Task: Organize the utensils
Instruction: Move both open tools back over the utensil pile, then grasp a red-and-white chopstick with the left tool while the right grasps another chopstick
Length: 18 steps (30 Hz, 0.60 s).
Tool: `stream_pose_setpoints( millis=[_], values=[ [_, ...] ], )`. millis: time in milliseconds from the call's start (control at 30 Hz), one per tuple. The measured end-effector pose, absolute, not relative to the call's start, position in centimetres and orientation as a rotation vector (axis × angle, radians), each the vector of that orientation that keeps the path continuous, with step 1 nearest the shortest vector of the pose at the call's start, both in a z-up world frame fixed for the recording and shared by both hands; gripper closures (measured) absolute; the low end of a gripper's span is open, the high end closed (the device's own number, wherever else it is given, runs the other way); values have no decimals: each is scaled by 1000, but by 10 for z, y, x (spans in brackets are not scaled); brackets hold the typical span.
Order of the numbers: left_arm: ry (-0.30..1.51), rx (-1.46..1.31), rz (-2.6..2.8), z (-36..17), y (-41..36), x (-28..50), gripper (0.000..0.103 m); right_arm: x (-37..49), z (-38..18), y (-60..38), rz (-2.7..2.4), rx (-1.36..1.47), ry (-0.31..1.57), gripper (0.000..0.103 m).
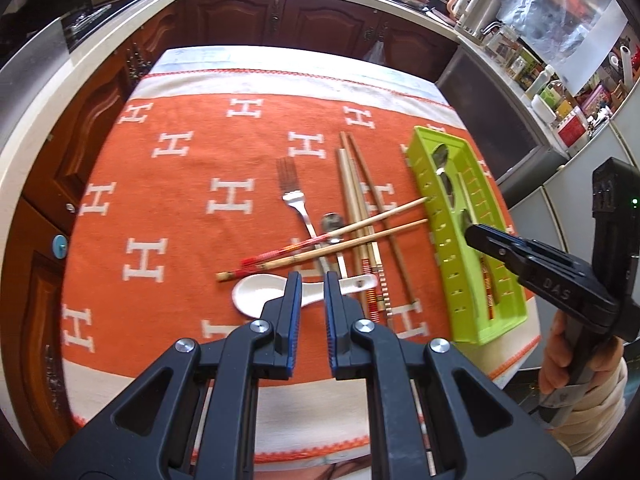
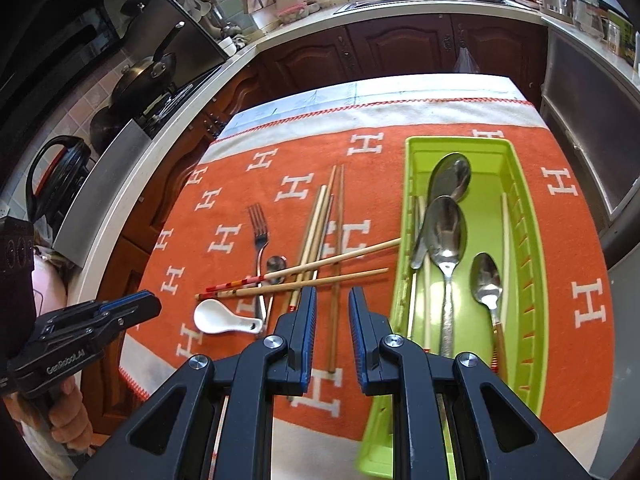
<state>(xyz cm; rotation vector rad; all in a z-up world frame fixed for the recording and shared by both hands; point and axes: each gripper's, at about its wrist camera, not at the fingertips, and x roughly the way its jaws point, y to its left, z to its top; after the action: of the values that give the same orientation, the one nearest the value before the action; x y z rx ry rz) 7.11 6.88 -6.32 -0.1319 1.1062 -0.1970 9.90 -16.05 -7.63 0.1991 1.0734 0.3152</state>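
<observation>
A green utensil tray lies on the right of an orange cloth and holds three metal spoons and some chopsticks. Left of it, loose on the cloth, lie a fork, a small metal spoon, a white ceramic spoon and several chopsticks, some crossed over others. My right gripper hovers above the chopsticks beside the tray, slightly open and empty. My left gripper hangs over the white spoon, shut with nothing in it. The tray sits to its right.
The orange cloth covers a small table with dark wooden cabinets and a pale counter around it. A stove with pans is at the left and a sink at the back. A hand grips the right tool.
</observation>
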Motion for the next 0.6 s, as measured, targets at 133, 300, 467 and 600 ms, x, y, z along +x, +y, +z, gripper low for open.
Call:
stream_pose_setpoints(
  millis=[133,300,467,600],
  values=[
    [1114,-131,-189,-67,81,74,95,102,-80,-148,335,194,1088,87],
    [1133,-98,-231,-77,85,83,94,109,-89,-135,346,200,1112,87],
    [1134,-16,-309,-86,72,104,76,112,-106,-125,326,225,1137,87],
    [1152,41,-398,-98,59,129,76,115,-120,-120,311,252,1157,87]
  ],
)
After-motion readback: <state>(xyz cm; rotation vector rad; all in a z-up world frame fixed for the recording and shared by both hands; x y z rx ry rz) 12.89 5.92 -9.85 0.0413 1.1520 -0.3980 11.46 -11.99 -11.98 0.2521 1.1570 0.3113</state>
